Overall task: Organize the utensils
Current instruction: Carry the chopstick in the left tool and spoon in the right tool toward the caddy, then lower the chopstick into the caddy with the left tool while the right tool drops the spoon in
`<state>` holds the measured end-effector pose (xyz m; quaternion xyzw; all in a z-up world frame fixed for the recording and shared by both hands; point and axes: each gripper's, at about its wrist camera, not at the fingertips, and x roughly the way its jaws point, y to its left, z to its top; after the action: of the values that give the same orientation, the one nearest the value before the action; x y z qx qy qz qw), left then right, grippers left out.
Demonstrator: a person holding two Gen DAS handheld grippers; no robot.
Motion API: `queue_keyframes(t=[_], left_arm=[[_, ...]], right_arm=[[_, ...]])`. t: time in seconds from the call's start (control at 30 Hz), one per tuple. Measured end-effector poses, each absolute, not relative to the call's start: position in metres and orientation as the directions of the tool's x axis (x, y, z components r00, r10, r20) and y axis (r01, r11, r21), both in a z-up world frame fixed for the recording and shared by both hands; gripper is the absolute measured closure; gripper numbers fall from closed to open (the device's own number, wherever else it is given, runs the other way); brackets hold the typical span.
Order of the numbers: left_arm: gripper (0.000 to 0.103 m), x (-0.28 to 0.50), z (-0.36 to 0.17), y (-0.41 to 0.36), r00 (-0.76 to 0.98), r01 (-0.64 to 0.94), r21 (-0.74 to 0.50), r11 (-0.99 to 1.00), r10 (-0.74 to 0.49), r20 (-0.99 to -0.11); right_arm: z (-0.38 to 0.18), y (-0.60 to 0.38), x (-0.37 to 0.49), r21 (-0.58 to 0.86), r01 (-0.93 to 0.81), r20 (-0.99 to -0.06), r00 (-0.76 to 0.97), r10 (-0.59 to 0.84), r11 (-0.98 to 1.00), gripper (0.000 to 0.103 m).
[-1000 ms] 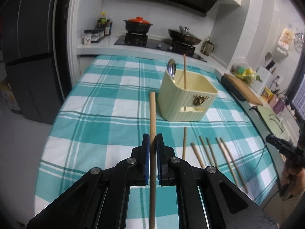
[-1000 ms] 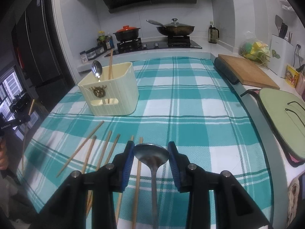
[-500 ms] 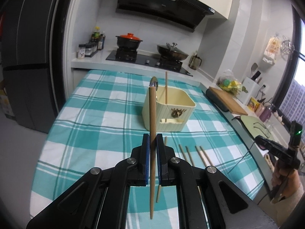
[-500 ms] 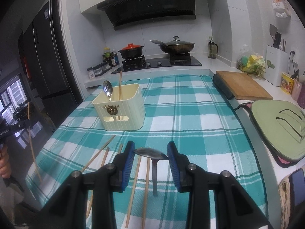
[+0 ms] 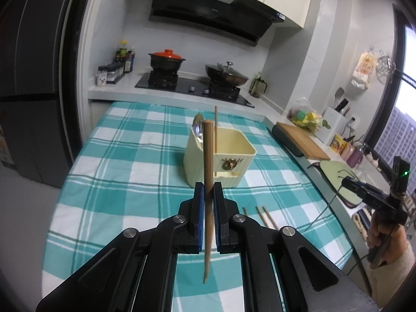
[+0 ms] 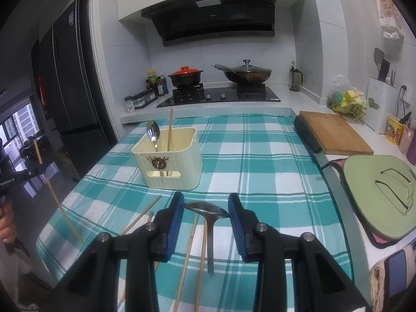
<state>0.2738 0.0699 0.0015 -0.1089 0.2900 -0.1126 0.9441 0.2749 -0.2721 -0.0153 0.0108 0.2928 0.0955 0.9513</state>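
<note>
Surroundings: I see a teal checked tablecloth [image 6: 260, 161], with a hob at 12 o'clock carrying a red-lidded pot [image 6: 185, 76] and a lidded wok [image 6: 248, 74]; a wooden cutting board [image 6: 335, 136] sits at 2 o'clock in my right view.
In the way: from my left camera the held chopstick [image 5: 208, 182] crosses in front of the cream holder [image 5: 221, 161], partly covering the spoon in the holder [image 5: 198, 128].
Left gripper [image 5: 208, 195]: its jaws are pinched tight on the chopstick, which stands nearly upright, clear of the cloth.
Right gripper [image 6: 205, 208]: its jaws are part-way apart and clamp the bowl of a metal spoon [image 6: 208, 209] crosswise, the handle hanging down towards 6 o'clock.
Holder: it is ribbed, with a small dark emblem on the front, and stands on the cloth at 12 o'clock in my left view and 11 o'clock in my right; a spoon and one chopstick stand inside.
Loose chopsticks [image 6: 193, 247]: these light wooden sticks lie on the cloth below my right jaws; I cannot count them surely.
Only in the right view: my left gripper at 9 o'clock, its chopstick slanting.
Only in the left view: a hand [image 5: 384, 236] holding my right gripper at 4 o'clock.
</note>
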Motion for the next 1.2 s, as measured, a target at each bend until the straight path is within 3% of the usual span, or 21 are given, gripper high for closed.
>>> queue_keyframes(t=[0.43,0.63,0.83,1.2], left_arm=[[0.098,0.369,0.095,0.052,0.870,0.212,-0.237,0.948,-0.294,-0.396],[0.098,0.430,0.110,0.030,0.894,0.218,-0.198,0.956,-0.276,-0.352],[0.098,0.492,0.073,0.014,0.863,0.187,-0.207,0.960,-0.262,-0.432],[0.098,0.564,-0.037,-0.001,0.725,0.105,-0.230,0.968,-0.233,-0.648]], right_arm=[[0.063,-0.228,0.359,0.032,-0.289,-0.498,0.825,0.266,0.957,0.067],[0.087,-0.202,0.418,0.031,-0.330,-0.463,0.832,0.306,0.943,0.067],[0.076,-0.182,0.474,0.064,-0.359,-0.475,0.810,0.345,0.931,0.067],[-0.027,-0.177,0.564,0.169,-0.296,-0.678,0.657,0.329,0.940,0.067]])
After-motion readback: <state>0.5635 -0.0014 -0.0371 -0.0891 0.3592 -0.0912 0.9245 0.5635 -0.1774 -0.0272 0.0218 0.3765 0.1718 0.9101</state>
